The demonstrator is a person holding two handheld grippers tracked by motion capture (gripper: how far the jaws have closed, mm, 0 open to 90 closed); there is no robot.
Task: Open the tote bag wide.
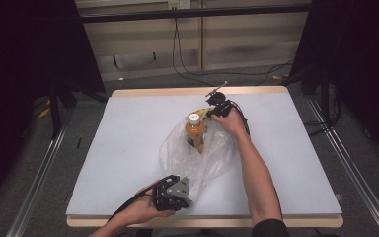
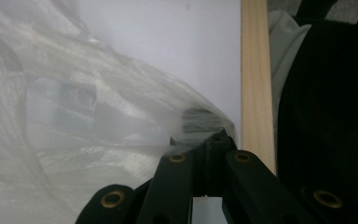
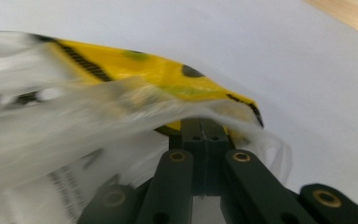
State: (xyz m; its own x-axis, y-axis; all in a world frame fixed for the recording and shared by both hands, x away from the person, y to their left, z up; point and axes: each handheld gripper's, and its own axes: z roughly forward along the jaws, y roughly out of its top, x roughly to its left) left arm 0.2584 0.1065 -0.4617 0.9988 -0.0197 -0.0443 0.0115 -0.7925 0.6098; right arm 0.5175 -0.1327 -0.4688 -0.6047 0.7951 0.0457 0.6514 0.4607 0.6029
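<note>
Bottle upright inside bag, mid bench. Left tongs at bag's near edge, right tongs at far edge.

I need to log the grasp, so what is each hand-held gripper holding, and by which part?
Both hold the clear plastic bag: the left hand-held gripper pinches its near edge, the right hand-held gripper its far, yellow-printed edge.

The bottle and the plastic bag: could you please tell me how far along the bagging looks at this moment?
Done: the orange bottle already stands inside the clear plastic bag on the table. In hand: the left gripper pinches the bag's near edge and the right gripper is shut on its far edge, by the yellow print. Left, probably: closing or lifting the bag, whose mouth is not yet gathered.
</note>
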